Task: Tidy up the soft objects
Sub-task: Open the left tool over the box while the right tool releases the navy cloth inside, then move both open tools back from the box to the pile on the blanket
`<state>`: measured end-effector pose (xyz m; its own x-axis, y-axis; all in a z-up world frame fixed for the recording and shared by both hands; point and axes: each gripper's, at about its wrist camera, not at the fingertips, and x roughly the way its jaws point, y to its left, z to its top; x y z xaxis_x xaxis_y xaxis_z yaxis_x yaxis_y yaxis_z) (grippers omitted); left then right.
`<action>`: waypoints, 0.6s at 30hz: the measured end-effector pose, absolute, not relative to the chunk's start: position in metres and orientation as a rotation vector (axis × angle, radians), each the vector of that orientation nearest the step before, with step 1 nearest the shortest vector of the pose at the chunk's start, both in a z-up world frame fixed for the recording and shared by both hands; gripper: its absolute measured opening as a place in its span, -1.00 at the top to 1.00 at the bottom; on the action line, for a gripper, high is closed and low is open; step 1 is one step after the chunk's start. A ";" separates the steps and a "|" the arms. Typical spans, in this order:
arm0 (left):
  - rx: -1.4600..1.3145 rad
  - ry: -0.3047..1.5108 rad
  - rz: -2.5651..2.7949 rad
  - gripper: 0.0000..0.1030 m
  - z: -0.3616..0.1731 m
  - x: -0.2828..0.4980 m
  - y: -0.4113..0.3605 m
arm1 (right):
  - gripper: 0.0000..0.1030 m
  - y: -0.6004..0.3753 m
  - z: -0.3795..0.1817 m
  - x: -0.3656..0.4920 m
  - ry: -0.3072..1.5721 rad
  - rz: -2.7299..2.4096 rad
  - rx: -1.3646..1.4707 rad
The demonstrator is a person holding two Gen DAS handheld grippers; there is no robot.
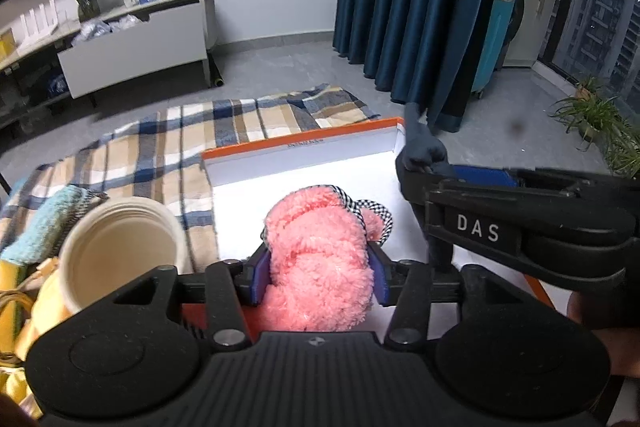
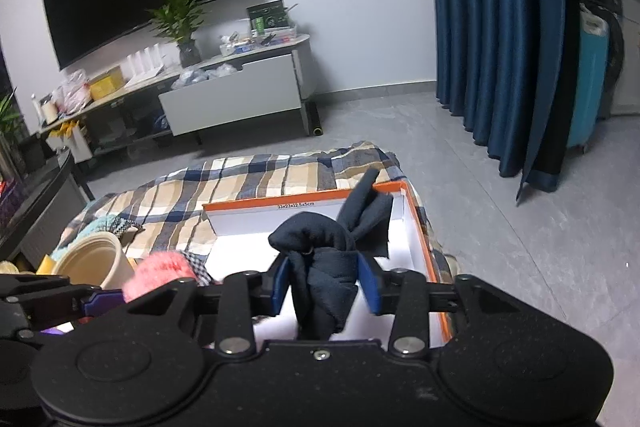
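My left gripper [image 1: 318, 277] is shut on a fluffy pink soft item [image 1: 318, 251] with a checked trim, held over the near part of the white-lined orange box [image 1: 304, 143]. My right gripper [image 2: 324, 283] is shut on a bunched dark navy cloth [image 2: 326, 247], held over the box [image 2: 280, 201] toward its right side. In the left wrist view the right gripper [image 1: 424, 163] reaches in from the right with the navy cloth [image 1: 420, 139] sticking out of its tip. The pink item [image 2: 160, 273] shows at lower left in the right wrist view.
The box sits on a plaid blanket [image 1: 168, 143] on the floor. A cream cup [image 1: 120, 251] stands left of the box, with a light blue fuzzy item [image 1: 48, 219] and yellow items [image 1: 16, 283] beside it. A TV stand [image 2: 232, 95] and blue curtain [image 2: 496, 47] stand beyond.
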<state>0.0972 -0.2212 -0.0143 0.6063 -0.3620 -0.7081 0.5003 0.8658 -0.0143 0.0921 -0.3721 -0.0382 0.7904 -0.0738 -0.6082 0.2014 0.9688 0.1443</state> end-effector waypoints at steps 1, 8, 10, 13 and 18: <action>0.187 0.780 -0.510 -0.24 -0.016 0.100 -0.222 | -0.09 -0.374 -0.038 0.093 0.642 -0.148 0.203; 0.162 0.773 -0.511 -0.64 -0.014 0.098 -0.218 | -0.25 -0.380 -0.024 0.077 0.590 -0.173 0.233; 0.151 0.771 -0.513 -0.65 -0.009 0.095 -0.215 | -0.27 -0.375 -0.017 0.069 0.574 -0.175 0.224; 0.133 0.764 -0.505 -0.69 -0.001 0.090 -0.211 | -0.40 -0.368 -0.008 0.058 0.558 -0.201 0.197; 0.142 0.732 -0.474 -0.71 0.012 0.081 -0.199 | -0.47 -0.356 0.003 0.041 0.550 -0.212 0.184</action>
<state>0.0812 -0.1995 0.0121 0.6443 -0.3656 -0.6717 0.4632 0.8855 -0.0377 0.0412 -0.3560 0.0030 0.8319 -0.1497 -0.5344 0.2479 0.9618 0.1163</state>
